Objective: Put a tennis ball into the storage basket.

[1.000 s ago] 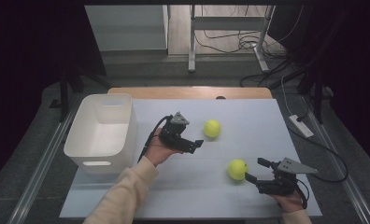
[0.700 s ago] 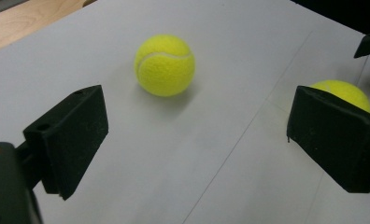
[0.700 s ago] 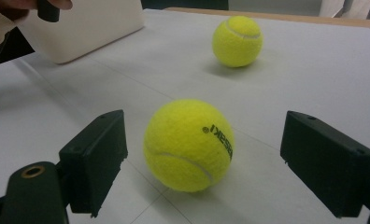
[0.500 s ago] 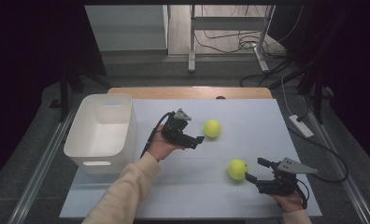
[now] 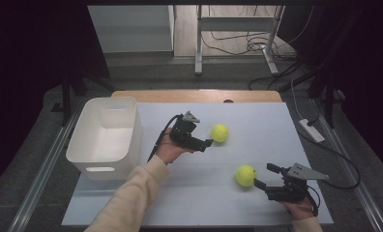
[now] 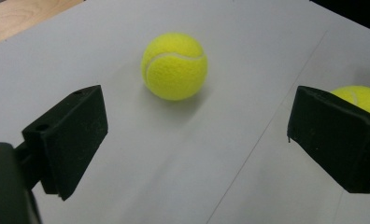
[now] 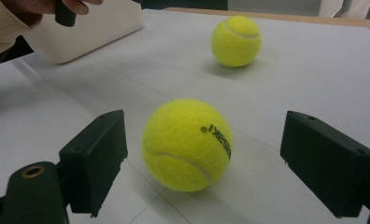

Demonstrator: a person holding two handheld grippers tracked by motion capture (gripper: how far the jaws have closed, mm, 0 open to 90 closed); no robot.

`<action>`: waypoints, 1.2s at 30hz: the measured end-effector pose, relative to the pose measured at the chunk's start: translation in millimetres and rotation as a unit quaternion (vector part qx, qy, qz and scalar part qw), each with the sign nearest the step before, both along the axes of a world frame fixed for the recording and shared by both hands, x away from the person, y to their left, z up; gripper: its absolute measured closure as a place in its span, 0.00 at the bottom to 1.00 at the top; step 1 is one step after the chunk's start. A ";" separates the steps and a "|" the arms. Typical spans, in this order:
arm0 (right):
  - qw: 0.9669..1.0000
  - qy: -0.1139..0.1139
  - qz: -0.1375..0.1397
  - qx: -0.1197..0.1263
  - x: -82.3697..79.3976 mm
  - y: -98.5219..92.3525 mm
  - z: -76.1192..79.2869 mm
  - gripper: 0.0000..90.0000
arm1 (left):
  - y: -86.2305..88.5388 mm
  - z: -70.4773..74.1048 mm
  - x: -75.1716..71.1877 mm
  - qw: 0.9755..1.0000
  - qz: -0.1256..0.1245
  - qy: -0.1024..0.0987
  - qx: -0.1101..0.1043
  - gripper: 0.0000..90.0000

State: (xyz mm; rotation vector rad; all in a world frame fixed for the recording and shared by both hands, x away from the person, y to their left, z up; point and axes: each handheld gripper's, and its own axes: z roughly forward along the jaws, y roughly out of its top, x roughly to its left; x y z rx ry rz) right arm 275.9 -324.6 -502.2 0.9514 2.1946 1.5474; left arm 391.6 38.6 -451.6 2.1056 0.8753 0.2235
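Note:
Two yellow tennis balls lie on the white table. The far ball (image 5: 219,133) (image 6: 174,65) (image 7: 236,41) rests just ahead of my left gripper (image 5: 203,134) (image 6: 197,140), which is open and holds nothing. The near ball (image 5: 245,175) (image 7: 188,144) sits at the mouth of my right gripper (image 5: 263,176) (image 7: 213,156). That gripper is open too, its jaws wide on either side of the ball without touching it. In the left gripper view the near ball (image 6: 363,100) peeks out behind the right-hand jaw.
A white plastic bin (image 5: 105,137) (image 7: 89,28) stands empty at the table's left side. The wooden table edge (image 5: 194,95) runs along the back. A power strip (image 5: 311,130) lies off the right edge.
My left gripper has crept slightly toward the far ball. The right gripper and both balls have stayed where they were.

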 end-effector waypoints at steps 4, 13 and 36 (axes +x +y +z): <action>1.000 0.000 0.001 -0.001 0.1 0.4 -0.3 0.16 | -2.6 -3.6 4.0 1.000 0.001 0.003 0.006 0.07; 1.000 0.000 0.000 -0.001 0.0 0.9 -0.2 0.17 | -6.3 -8.5 12.3 1.000 0.002 0.006 0.001 0.06; 1.000 0.002 0.004 -0.001 3.8 2.6 -1.8 0.17 | -17.2 -17.1 29.4 1.000 0.002 0.008 0.003 0.06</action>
